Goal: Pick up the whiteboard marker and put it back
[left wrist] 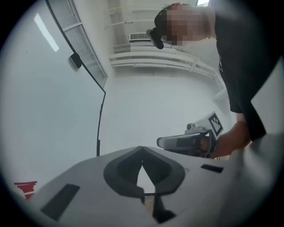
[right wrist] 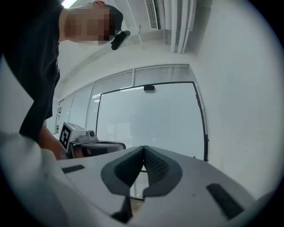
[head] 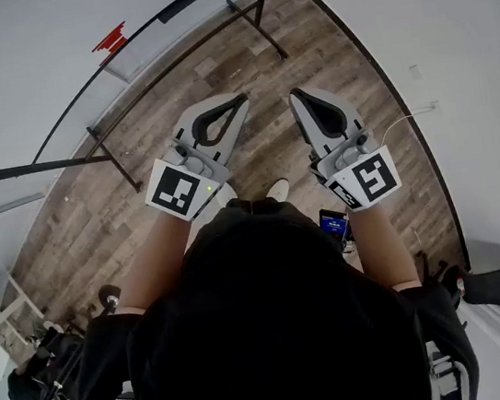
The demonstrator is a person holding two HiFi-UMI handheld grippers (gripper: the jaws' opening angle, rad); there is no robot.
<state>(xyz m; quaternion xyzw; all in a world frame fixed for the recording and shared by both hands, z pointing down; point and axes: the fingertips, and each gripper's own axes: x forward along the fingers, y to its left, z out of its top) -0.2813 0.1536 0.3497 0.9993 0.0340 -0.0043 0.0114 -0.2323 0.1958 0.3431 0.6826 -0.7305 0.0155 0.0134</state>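
No whiteboard marker shows in any view. I hold both grippers level in front of my chest, above the wood floor. My left gripper (head: pixel 241 101) (left wrist: pixel 142 150) has its jaw tips touching, with nothing between them. My right gripper (head: pixel 294 96) (right wrist: pixel 143 150) is likewise shut and empty. Each one appears side-on in the other's view: the right gripper (left wrist: pixel 186 142) and the left gripper (right wrist: pixel 95 146). Ahead and to the left stands a large white board (head: pixel 45 76) on a black frame. A small red item (head: pixel 110 40) (left wrist: pixel 24 188) sits on its surface.
The board's black legs (head: pixel 254 24) (head: pixel 116 166) stand on the wood floor (head: pixel 239 65) ahead. A white wall (head: pixel 454 71) curves round on the right. A black object (head: pixel 492 288) lies at the lower right, and dark gear (head: pixel 34 371) at the lower left.
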